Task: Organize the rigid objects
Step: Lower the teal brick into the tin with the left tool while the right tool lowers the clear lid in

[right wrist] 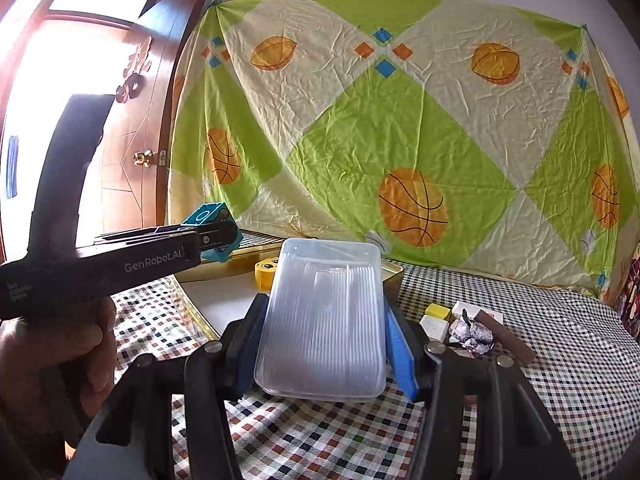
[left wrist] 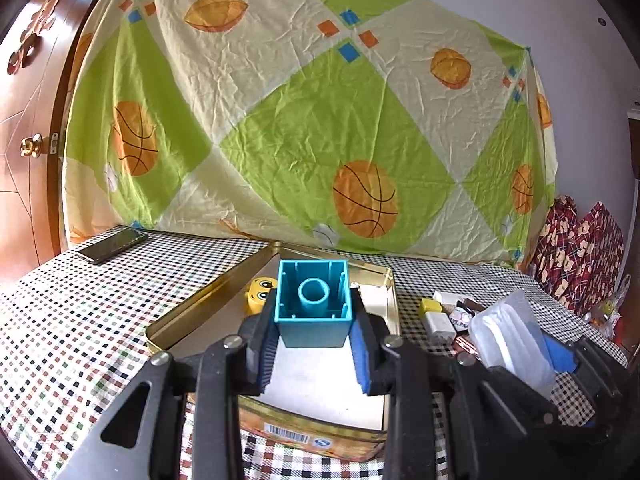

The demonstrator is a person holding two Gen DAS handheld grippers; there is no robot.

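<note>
From the left wrist view, the left gripper (left wrist: 314, 316) has its jaws clenched on a blue hollow block (left wrist: 313, 304), held above the open gold tin (left wrist: 192, 312). Only a yellow cartoon-face piece (left wrist: 260, 294) lies inside the tin, against its far wall; the rest of its pale floor is bare. To the right, on the checkered desk (left wrist: 80, 320), a small pile waits: a yellow cube (left wrist: 431, 306), a white cube (left wrist: 438, 325) and some wrappers. A phone (left wrist: 112, 245) lies at the far left corner.

From the right wrist view, the right gripper (right wrist: 322, 332) grasps a clear plastic box (right wrist: 322, 320), carried just before the tin's near right corner. The block shows at the left, pinched in the other tool, over the tin. The loose pile sits right of the tin: yellow cube, white cube, a crumpled foil wrapper (right wrist: 471, 336) and a brown bar (right wrist: 506, 336).

The sorting looks barely begun: one piece stowed, two in hand, several not yet gathered.
</note>
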